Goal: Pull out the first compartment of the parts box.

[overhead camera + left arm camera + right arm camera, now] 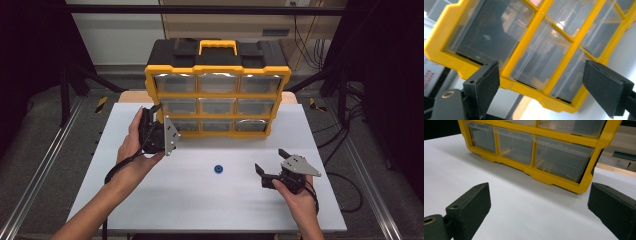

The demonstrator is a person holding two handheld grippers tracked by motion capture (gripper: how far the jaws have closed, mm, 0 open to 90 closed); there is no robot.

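Observation:
A yellow and black drawer cabinet (218, 116) with clear drawers stands upright at the back of the white table (200, 205). A small blue round part (218, 169) lies on the table in front of it. My left gripper (156, 125) is held at the cabinet's lower left corner, rolled on its side. In the left gripper view the left gripper (541, 82) is open, with the cabinet's frame (522, 53) close ahead. My right gripper (271, 161) rests open and holds nothing, to the right of the blue part. The right gripper view shows the right gripper (539, 202) facing the cabinet's bottom drawers (562, 157).
The cabinet has a yellow carry handle (218, 46) on its black top. Dark frame posts and cables (345, 130) stand beside the table on the right. A metal rail (40, 170) runs along the floor at the left.

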